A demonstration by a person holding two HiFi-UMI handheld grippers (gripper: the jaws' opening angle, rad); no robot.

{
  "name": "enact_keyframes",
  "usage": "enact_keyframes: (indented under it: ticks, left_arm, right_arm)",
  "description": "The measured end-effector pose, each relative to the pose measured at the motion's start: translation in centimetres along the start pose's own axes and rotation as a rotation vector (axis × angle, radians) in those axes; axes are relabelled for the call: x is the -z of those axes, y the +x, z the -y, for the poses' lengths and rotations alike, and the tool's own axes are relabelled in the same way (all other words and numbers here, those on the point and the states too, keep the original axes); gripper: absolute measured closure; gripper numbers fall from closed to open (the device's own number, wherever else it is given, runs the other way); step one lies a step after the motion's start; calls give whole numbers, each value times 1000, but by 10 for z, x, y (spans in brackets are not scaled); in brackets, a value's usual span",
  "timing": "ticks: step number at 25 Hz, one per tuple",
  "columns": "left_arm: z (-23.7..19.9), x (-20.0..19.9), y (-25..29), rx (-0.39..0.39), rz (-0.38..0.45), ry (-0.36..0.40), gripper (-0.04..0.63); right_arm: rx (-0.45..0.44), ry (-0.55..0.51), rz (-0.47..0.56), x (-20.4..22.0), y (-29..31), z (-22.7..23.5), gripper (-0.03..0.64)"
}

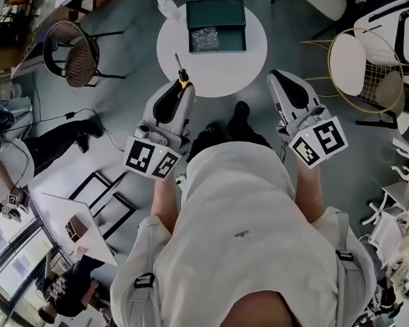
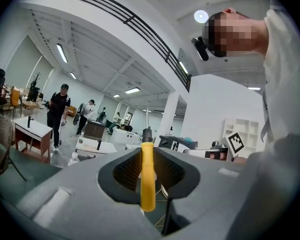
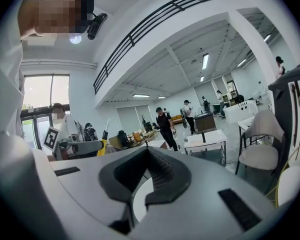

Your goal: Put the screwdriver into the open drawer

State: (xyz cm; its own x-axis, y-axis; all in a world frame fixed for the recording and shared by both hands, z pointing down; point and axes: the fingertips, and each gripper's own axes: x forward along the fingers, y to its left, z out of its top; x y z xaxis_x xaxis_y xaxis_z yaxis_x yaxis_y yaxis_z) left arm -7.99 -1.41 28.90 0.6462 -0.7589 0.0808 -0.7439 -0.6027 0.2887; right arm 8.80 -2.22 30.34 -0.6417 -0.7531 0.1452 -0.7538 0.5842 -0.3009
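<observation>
Grey office floor spreads round a small round white table (image 1: 253, 61), with a wicker chair (image 1: 73, 54) off to its left. At the table's near edge the screwdriver (image 1: 180, 72) has its yellow handle clamped between the jaws of the left gripper (image 1: 184, 87), its shaft pointing toward the open drawer (image 1: 236, 39) of a dark green box on the tabletop. The right gripper (image 1: 280, 80) hangs beside it, jaws closed together on nothing.

L gripper (image 2: 146, 176) jaws clamp yellow-handled screwdriver (image 2: 147, 174), tip up
</observation>
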Motion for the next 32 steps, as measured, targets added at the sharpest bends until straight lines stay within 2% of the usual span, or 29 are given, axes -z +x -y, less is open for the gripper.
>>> enact_keyframes:
  ticks: [6, 13, 19, 25, 32]
  left_arm:
    - [-5, 7, 10, -65, -20, -10, 515]
    - [-38, 7, 7, -105, -37, -23, 515]
    - [-66, 2, 22, -48, -51, -17, 515]
    - [-95, -15, 47, 56, -49, 19, 515]
    - [-138, -23, 69, 136, -89, 45, 515]
  right_arm:
    - [-40, 23, -39, 6, 14, 20, 611]
    - [-47, 30, -67, 11, 41, 20, 611]
    - [12, 25, -49, -1, 59, 20, 611]
    - [89, -2, -21, -18, 84, 16, 611]
    - [163, -6, -22, -28, 114, 11, 611]
